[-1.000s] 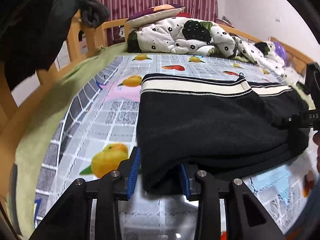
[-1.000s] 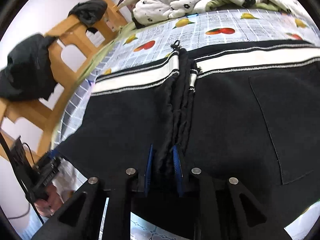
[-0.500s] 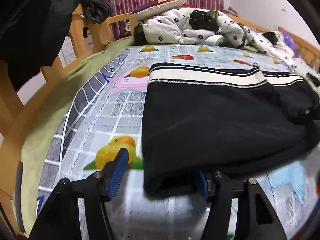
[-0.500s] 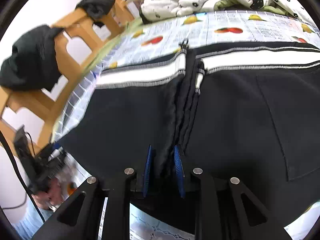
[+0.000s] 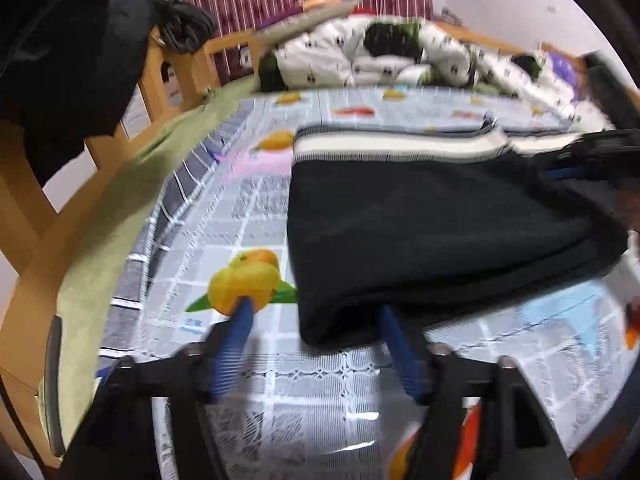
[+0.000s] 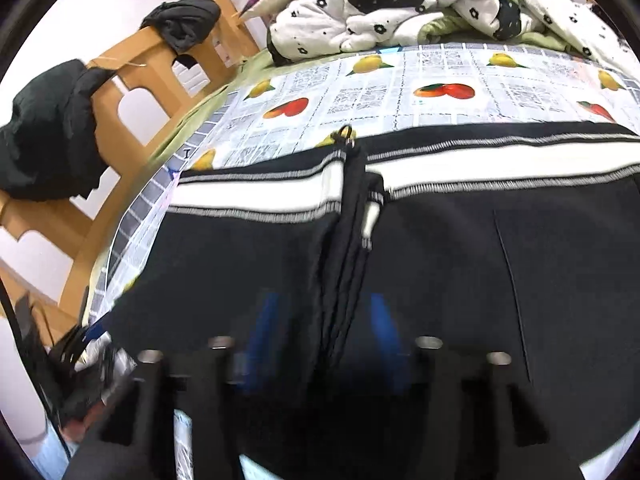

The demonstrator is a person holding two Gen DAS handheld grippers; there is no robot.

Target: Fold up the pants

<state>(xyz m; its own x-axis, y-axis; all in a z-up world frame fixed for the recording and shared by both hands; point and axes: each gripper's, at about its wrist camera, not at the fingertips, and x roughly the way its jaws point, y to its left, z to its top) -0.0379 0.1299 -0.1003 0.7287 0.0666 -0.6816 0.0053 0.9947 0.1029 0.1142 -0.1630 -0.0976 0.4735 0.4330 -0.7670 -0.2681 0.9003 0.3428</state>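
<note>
The black pants (image 5: 432, 232) with a white striped waistband lie folded on the fruit-print bed cover (image 5: 240, 208). My left gripper (image 5: 316, 328) is open, its blue pads either side of the near folded corner, no longer pinching it. My right gripper (image 6: 324, 320) is open over the bunched middle ridge of the pants (image 6: 348, 248), pads spread apart on both sides of it. The right gripper also shows in the left wrist view (image 5: 592, 160) at the pants' far right edge.
A crumpled white floral quilt (image 5: 380, 56) lies at the head of the bed. A wooden bed rail (image 5: 168, 80) runs along the left, with dark clothes (image 6: 48, 136) draped over it. A green sheet (image 5: 120, 200) edges the cover.
Both grippers have opened: the left let go of the pants' near corner and backed off a little; the right released the bunched middle fold. The pants stay flat.
</note>
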